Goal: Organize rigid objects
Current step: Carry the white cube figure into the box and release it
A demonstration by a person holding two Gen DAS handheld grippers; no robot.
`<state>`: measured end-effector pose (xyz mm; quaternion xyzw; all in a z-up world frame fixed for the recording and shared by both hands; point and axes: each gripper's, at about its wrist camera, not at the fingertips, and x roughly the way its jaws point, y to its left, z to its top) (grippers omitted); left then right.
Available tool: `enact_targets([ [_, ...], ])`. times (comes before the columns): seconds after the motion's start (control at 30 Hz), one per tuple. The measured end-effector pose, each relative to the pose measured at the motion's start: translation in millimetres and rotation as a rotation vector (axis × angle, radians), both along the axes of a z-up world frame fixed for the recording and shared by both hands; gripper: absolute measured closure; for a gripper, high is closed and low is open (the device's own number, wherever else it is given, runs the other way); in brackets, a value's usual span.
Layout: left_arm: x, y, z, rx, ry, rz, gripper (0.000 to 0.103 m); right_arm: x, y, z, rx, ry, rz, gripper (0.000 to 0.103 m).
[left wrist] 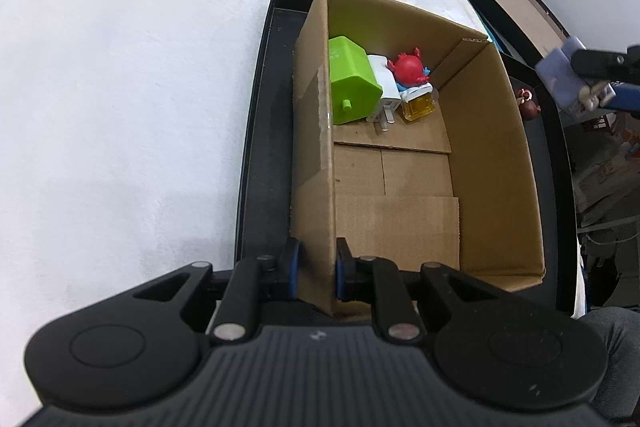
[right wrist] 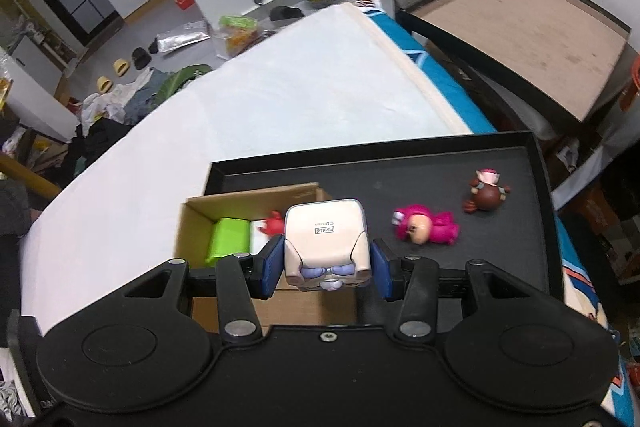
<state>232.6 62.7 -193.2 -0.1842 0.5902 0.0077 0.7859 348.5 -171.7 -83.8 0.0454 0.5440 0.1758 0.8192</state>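
Observation:
My left gripper (left wrist: pixel 317 273) is shut on the left wall of the open cardboard box (left wrist: pixel 320 147), which stands in a black tray (left wrist: pixel 260 131). Inside the box lie a green block (left wrist: pixel 350 85), a white plug (left wrist: pixel 384 93), a red crab toy (left wrist: pixel 408 67) and a yellow cube (left wrist: pixel 418 103). My right gripper (right wrist: pixel 325 269) is shut on a cream figurine (right wrist: pixel 326 241) with a lilac face, held above the box's edge; it also shows at the right of the left wrist view (left wrist: pixel 560 79). A pink figurine (right wrist: pixel 426 227) and a brown figurine (right wrist: pixel 486 191) lie on the tray (right wrist: pixel 380 179).
The tray sits on a white padded surface (left wrist: pixel 140 87). A large black-rimmed box with a brown floor (right wrist: pixel 520 19) stands beyond the tray to the right. Clothes, slippers and bags litter the floor (right wrist: pixel 132 83) on the far left.

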Motion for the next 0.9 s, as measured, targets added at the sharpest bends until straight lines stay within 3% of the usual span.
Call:
enact_targets([
  [0.57,-3,7,-1,-0.039,-0.010,0.000,0.085,-15,62,-16,0.009,0.054,0.052,0.058],
  [0.9,-4,9,-1,-0.057,-0.014,-0.004,0.084,-25,80,-60,0.015,0.129,0.024,0.058],
])
